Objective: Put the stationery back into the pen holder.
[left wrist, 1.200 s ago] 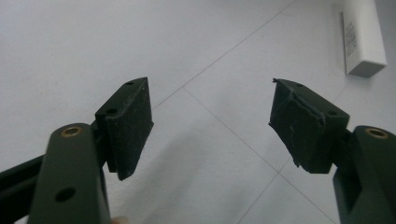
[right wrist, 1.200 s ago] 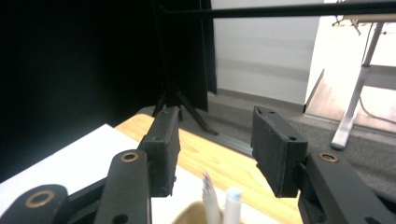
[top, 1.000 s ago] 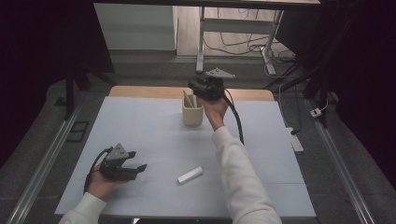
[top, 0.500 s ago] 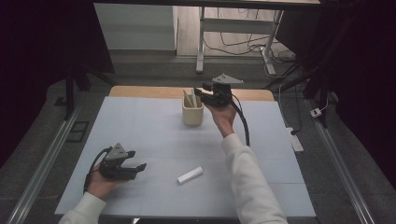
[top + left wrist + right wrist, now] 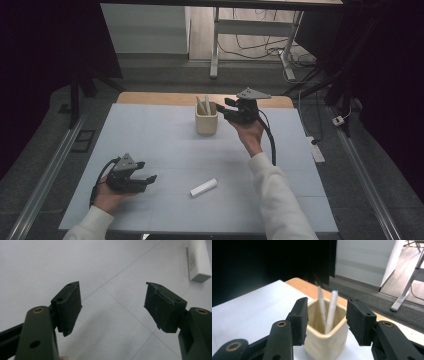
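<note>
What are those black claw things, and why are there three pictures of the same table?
A person sits at a table with a hand-held gripper in each hand. One picture looks down from above; the other two come from small cameras riding on each claw. The left hand-held gripper rests low over the table, open and empty, beside a white stick lying flat. The right hand-held gripper is up by a cream cup with two white sticks standing in it. Its jaws are open and hold nothing.

A cup [image 5: 206,122] is placed on the surface [image 5: 150,135] at upper centre of the high view, with 2 sticks [image 5: 204,105] stood in it. A cylinder [image 5: 203,187] is laid at lower centre, well apart from the cup.
</note>
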Demonstrator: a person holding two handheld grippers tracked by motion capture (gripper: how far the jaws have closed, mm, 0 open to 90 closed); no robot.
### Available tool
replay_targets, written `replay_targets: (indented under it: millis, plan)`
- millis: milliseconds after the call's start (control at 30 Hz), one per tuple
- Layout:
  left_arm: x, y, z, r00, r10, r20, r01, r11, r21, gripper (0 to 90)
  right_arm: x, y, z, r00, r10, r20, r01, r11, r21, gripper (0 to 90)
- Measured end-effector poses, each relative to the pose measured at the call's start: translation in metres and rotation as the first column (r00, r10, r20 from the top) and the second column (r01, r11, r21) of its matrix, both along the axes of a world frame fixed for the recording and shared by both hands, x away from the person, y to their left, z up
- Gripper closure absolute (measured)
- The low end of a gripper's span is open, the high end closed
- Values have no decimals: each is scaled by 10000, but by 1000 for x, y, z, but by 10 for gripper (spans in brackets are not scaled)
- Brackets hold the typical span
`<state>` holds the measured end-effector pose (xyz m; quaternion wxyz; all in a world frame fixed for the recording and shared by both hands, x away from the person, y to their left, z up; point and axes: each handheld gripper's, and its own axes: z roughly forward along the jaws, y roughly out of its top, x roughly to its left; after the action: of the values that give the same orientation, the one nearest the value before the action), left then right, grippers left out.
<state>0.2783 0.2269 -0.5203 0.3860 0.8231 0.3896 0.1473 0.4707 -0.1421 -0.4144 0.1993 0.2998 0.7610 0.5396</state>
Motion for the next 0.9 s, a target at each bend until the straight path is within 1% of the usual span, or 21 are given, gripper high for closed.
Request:
replay_targets:
  millis: [67,167,333,433,600,733,900]
  plan:
    - [0,0,0,10000,4,3,-4,10000,5,290,-3,-2,-1,9999,101,-40,-102,9999,-134,518]
    - [0,0,0,10000,8,0,-8,10000,9,291,-8,-5,-4,9997,218,-145,-221,9996,-196,515]
    - [0,0,0,10000,10,-5,-10,10000,14,290,-21,-16,-10,9995,294,-131,-296,9994,-162,515]
    - [0,0,0,10000,29,-14,-29,10000,8,290,-30,-25,-15,9994,302,-165,-304,9995,-127,513]
    - [0,0,0,10000,63,-32,-63,10000,6,290,-46,-42,-27,9987,301,-412,-310,9993,-220,507]
    - [0,0,0,10000,88,-42,-88,10000,-5,290,-60,-57,-36,9980,268,-579,-294,9986,-445,500]
    - [0,0,-1,9999,84,-64,-84,10000,17,290,-77,-75,-43,9970,196,-745,-249,9971,-720,491]
